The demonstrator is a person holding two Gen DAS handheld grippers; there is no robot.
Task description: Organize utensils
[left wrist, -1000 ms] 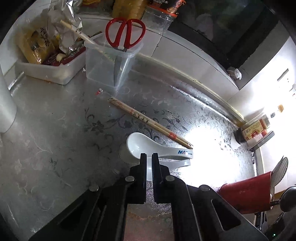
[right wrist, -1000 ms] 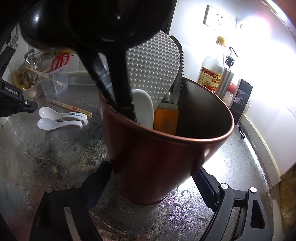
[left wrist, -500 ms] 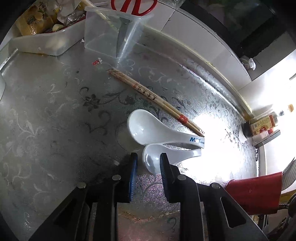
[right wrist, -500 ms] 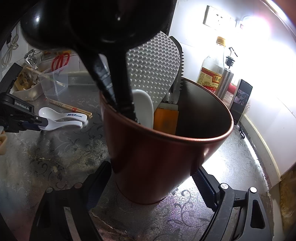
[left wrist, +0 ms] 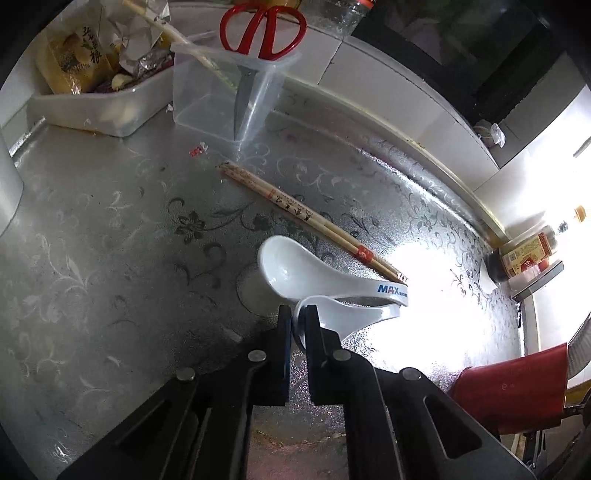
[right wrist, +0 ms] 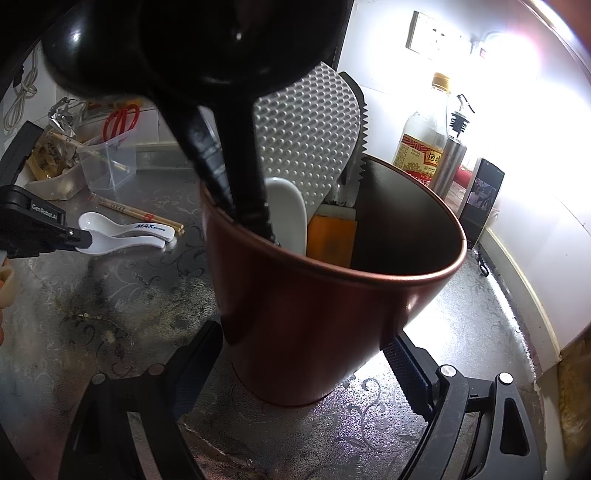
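Left gripper (left wrist: 298,321) has just been closing, and now it's pinched narrow on the bowl rim of the nearer white spoon (left wrist: 354,317), the thin wall of porcelain caught between the two black fingers. That spoon sits on the patterned counter (left wrist: 129,258), well off to the side of the red utensil holder (right wrist: 332,295), with its handle tucked under the handle of the second white spoon (left wrist: 314,273), the one with blue lettering. Just beyond that pair, further again from the holder, lie the wooden chopsticks (left wrist: 306,218), side by side and flat on the counter.

Over at the holder itself, the right gripper (right wrist: 295,354) is spread wide around the base, one finger on each side and both pressed against the red wall, so it looks braced and steady. Inside the holder already: a white spoon (right wrist: 286,214), a dimpled white rice paddle (right wrist: 306,129), black ladle handles (right wrist: 236,177) and an orange-handled tool (right wrist: 330,236), with plenty of free room on the dark side.

So, judging by the layout, the job is partly done. Left to go: this pinched spoon, its lettered partner and the chopsticks. Further from the holder, red scissors (left wrist: 263,27) stand in a clear plastic container (left wrist: 225,99); whether they count, I cannot tell.
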